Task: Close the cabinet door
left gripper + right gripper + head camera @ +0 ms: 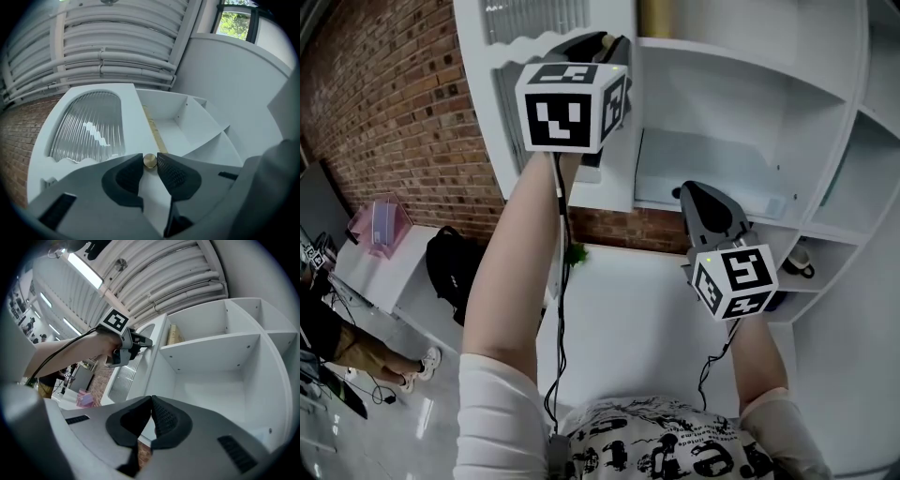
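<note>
The white cabinet door (89, 126) with a ribbed glass pane stands swung out from the white shelf cabinet (722, 84). A small brass knob (149, 161) sits on the door's edge. My left gripper (149, 165) is raised to it and shut on the knob, with a fingertip pressed to each side. In the head view the left gripper (602, 42) is at the door's edge (478, 84), high up. The right gripper (151, 401) is shut with nothing in it, and it hangs lower (703, 192) before the open shelves. From the right gripper view I see the left gripper (140, 341) at the door (140, 366).
A yellowish object (666, 17) stands in the top compartment. A dark item (797, 262) sits on a lower right shelf. A brick wall (384, 103) is left of the cabinet, with a black backpack (450, 262), a pink box (380, 225) and a standing person (347, 347) below.
</note>
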`<state>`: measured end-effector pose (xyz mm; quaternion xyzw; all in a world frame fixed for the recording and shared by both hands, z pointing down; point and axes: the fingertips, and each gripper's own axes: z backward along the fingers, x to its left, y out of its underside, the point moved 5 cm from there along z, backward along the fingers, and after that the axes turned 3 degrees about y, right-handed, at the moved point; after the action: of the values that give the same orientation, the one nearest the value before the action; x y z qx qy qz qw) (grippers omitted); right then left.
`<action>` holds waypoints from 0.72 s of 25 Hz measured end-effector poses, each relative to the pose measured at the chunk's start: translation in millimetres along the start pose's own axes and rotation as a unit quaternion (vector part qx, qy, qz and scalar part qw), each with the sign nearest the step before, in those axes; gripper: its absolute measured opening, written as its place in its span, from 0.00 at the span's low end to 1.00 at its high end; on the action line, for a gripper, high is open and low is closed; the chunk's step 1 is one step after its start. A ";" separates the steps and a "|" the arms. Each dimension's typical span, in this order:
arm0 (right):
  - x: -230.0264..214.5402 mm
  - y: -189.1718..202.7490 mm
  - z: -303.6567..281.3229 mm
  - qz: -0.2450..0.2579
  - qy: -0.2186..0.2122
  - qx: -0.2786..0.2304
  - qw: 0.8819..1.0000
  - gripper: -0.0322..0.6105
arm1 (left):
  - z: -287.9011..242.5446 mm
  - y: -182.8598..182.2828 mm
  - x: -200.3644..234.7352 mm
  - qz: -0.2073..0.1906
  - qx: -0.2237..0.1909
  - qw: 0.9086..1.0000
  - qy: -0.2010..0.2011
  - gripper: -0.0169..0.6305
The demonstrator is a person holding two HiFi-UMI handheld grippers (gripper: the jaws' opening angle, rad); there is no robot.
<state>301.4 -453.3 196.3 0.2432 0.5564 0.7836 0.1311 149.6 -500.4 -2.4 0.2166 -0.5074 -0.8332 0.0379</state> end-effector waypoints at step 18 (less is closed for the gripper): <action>30.1 17.2 2.7 0.016 0.020 -0.016 1.000 0.07 | 93.1 69.6 -9.1 0.051 -0.027 0.994 0.087 0.05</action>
<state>278.4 -442.7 220.3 0.2337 0.5426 0.7991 0.1112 109.8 -454.1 96.9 0.2611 -0.4899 -0.8214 0.1308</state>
